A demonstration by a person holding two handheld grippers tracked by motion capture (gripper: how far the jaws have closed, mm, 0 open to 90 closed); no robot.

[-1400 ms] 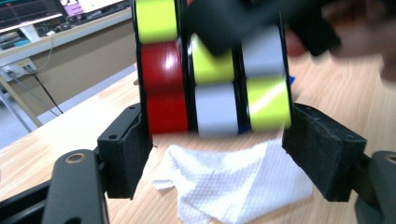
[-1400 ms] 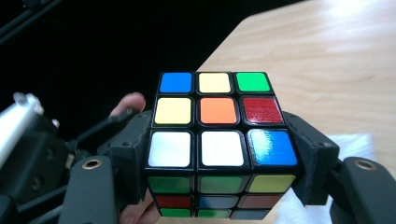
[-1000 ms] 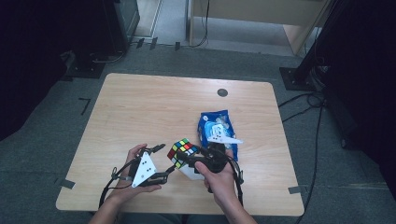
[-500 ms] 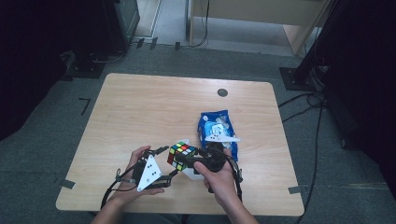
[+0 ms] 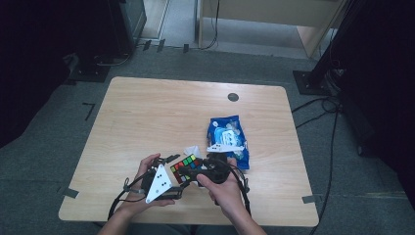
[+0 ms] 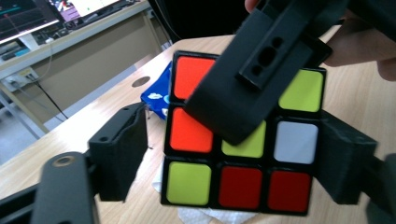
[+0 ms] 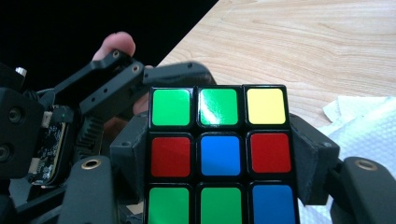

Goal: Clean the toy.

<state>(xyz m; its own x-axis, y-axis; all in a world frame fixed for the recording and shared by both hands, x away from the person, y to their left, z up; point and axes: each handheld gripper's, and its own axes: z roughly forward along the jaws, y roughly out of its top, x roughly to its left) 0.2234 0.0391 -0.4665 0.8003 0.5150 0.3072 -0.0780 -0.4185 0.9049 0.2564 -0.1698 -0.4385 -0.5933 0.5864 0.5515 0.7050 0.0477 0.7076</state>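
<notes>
A scrambled Rubik's cube (image 5: 185,168) hangs just above the table's front edge between both hands. My right gripper (image 5: 198,172) is shut on it: in the right gripper view the two jaws press the cube (image 7: 218,154) from both sides. My left gripper (image 5: 169,165) comes in from the left with the cube (image 6: 243,140) between its jaws. Those jaws have just been opening. The left one stands clear of the cube's side with a gap, and the other sits close against the far side. One right gripper finger (image 6: 252,79) crosses the cube's face.
A blue snack bag (image 5: 227,139) lies just behind the hands. A crumpled white tissue (image 5: 193,151) lies under the cube. A round dark grommet (image 5: 233,97) sits near the wooden table's (image 5: 147,117) far edge. Cables trail from both grippers.
The left hand has edged slightly right, closer to the cube. The right hand and the cube have stayed where they were.
</notes>
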